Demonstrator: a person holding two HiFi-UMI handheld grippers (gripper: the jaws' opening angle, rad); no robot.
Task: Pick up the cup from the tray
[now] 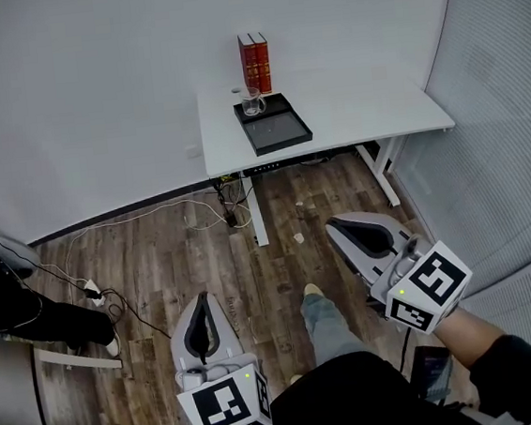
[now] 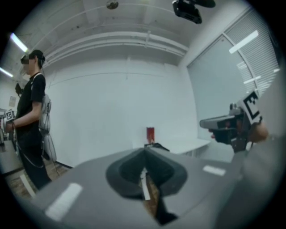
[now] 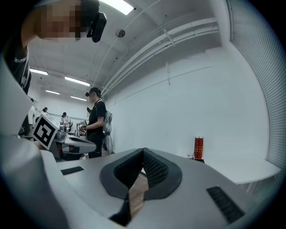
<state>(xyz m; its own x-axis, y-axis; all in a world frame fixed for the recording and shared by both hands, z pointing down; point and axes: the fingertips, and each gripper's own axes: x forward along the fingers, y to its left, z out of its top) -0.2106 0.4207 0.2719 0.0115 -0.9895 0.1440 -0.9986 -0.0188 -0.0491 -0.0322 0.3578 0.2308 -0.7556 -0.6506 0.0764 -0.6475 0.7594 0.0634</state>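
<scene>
Left tool [image 1: 201,298] and right tool [image 1: 335,226] pressed together; one cup [image 1: 252,103], one tray [image 1: 276,126], two books [image 1: 255,64].

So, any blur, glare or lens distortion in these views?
Head view: even light, sharp, though the cup on the tray is tiny in frame. Left gripper view: strong fisheye, dark corners, soft overall. Right gripper view: same fisheye, sharper, bright ceiling light.

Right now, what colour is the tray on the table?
The tray is black; the head view shows it best.
</scene>
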